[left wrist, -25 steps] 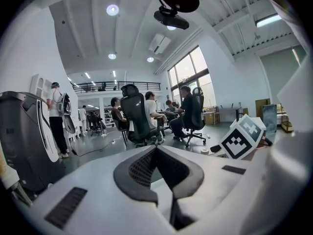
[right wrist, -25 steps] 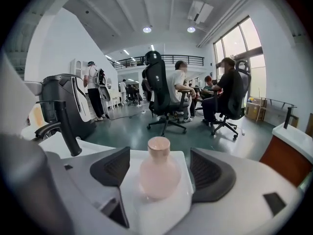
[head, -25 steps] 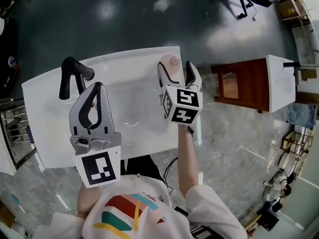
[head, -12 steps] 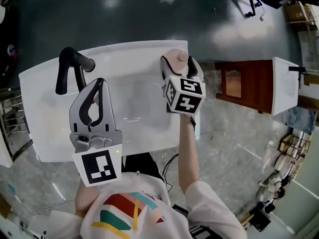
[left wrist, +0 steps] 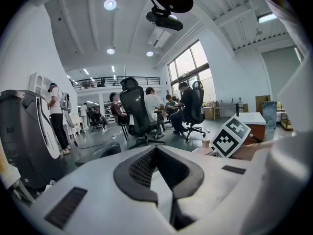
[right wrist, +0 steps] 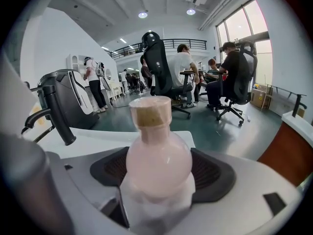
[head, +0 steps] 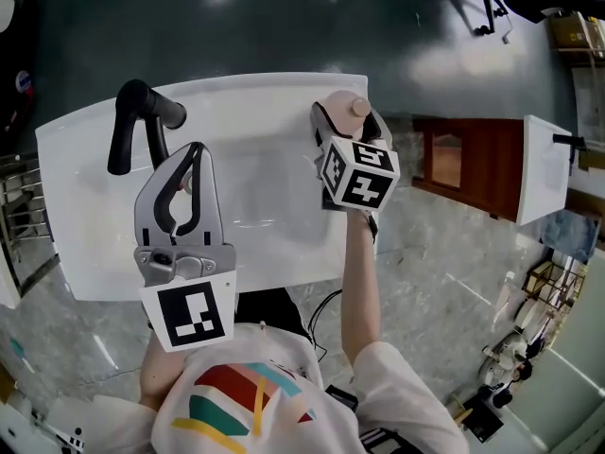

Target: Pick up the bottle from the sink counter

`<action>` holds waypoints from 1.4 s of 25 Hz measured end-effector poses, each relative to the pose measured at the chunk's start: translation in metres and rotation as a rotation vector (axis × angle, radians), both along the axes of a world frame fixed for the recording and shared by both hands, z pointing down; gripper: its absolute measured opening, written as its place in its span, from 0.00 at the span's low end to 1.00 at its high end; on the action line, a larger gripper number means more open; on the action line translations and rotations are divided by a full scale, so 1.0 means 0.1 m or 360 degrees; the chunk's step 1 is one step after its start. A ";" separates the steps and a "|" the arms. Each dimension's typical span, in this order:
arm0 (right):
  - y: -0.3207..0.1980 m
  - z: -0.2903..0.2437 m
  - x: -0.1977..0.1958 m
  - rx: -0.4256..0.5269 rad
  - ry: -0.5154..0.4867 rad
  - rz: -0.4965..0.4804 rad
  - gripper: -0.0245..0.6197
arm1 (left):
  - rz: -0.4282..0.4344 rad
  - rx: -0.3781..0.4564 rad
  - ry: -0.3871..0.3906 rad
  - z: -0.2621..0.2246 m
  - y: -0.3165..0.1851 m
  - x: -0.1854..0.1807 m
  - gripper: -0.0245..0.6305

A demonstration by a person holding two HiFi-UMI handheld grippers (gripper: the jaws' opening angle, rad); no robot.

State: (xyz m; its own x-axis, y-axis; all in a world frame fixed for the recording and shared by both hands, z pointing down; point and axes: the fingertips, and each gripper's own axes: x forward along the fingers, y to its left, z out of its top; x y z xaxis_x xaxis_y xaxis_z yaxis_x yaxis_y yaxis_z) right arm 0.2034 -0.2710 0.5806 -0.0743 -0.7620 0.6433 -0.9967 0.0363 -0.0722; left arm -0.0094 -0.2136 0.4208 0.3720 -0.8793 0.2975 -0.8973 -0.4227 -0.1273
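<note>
A pale pink bottle [head: 342,112] with a tan cap stands at the far right corner of the white sink counter [head: 246,97]. My right gripper [head: 346,121] is shut on the bottle, with one finger on each side of its round body. In the right gripper view the bottle [right wrist: 159,155] stands upright and fills the gap between the dark pads [right wrist: 215,173]. My left gripper [head: 194,151] hovers over the sink basin, shut, with nothing in it. Its pads [left wrist: 137,168] meet in the left gripper view.
A black faucet [head: 132,121] rises at the counter's far left and shows as a faucet [right wrist: 54,111] in the right gripper view. A brown wooden cabinet [head: 463,159] stands right of the counter. People sit on office chairs [right wrist: 159,67] beyond, on the dark floor.
My right gripper has pushed a little further forward round the bottle, which now sits deeper between its fingers. The left gripper has barely moved.
</note>
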 end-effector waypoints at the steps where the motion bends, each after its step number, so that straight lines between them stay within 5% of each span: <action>1: 0.00 0.00 0.00 0.0002 -0.0001 -0.0001 0.62 | -0.0001 -0.0001 0.0002 0.00 0.00 0.00 0.07; 22: 0.00 0.00 0.02 0.0023 0.0015 0.0025 0.63 | -0.0042 0.0002 -0.0009 -0.01 0.09 -0.12 0.07; 35: -0.23 -1.24 -0.26 0.0403 -0.0005 -0.0014 0.63 | -0.0153 0.0200 0.0033 -0.52 0.03 -0.32 0.07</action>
